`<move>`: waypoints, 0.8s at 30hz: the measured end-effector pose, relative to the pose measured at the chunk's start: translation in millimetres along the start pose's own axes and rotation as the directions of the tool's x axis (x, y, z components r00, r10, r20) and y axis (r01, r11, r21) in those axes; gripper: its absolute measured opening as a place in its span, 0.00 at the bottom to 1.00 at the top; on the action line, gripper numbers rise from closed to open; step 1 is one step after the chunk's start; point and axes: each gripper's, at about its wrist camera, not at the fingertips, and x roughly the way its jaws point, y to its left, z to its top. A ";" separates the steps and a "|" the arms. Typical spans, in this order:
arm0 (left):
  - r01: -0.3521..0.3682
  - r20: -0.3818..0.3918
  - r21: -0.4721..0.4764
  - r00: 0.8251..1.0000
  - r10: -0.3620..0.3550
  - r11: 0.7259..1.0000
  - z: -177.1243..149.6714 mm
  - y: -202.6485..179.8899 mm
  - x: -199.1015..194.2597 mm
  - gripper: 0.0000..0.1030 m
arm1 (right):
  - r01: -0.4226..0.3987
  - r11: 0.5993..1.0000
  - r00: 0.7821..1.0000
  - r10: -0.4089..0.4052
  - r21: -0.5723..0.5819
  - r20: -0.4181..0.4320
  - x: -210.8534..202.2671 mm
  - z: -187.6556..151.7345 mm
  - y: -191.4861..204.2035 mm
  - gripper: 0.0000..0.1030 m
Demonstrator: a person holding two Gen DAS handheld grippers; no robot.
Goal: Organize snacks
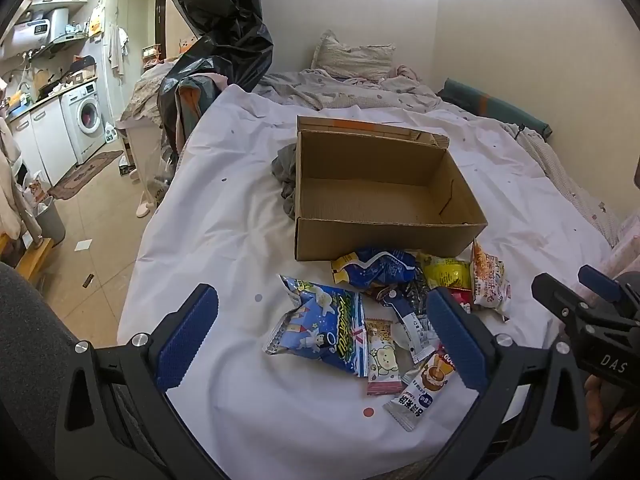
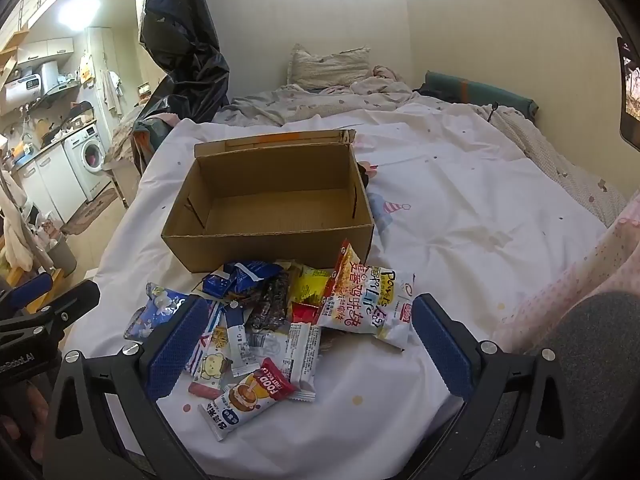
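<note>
An empty cardboard box stands open on the white bed sheet. In front of it lies a heap of snack packets: a blue star-print bag, a dark blue packet, a yellow packet, a white-and-orange crisp bag and a cake bar packet. My left gripper hovers open above the heap's left side. My right gripper hovers open over the heap, nothing between its fingers.
A grey cloth lies against the box's left wall. Pillows and a rumpled quilt fill the far bed. A black plastic bag hangs left. Beyond the bed's left edge lie the floor and a washing machine.
</note>
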 end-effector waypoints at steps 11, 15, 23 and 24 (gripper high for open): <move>0.006 0.000 -0.006 1.000 -0.006 1.000 2.0 2.0 -1.2 1.00 | 0.008 1.000 1.000 -0.008 -0.018 0.005 -1.1 -0.6 2.7 1.00; 0.001 0.001 -0.007 1.000 -0.001 1.000 2.4 2.8 -0.8 1.00 | 0.008 1.000 1.000 -0.008 -0.018 0.005 -1.3 -0.7 2.8 1.00; -0.001 0.002 -0.005 1.000 0.001 1.000 2.0 3.2 -0.6 1.00 | 0.008 1.000 1.000 -0.007 -0.018 0.005 -1.2 -0.5 2.8 1.00; -0.002 0.003 -0.005 1.000 0.002 1.000 2.0 3.4 -0.5 1.00 | 0.007 1.000 1.000 -0.007 -0.017 0.004 -0.9 -0.5 2.4 1.00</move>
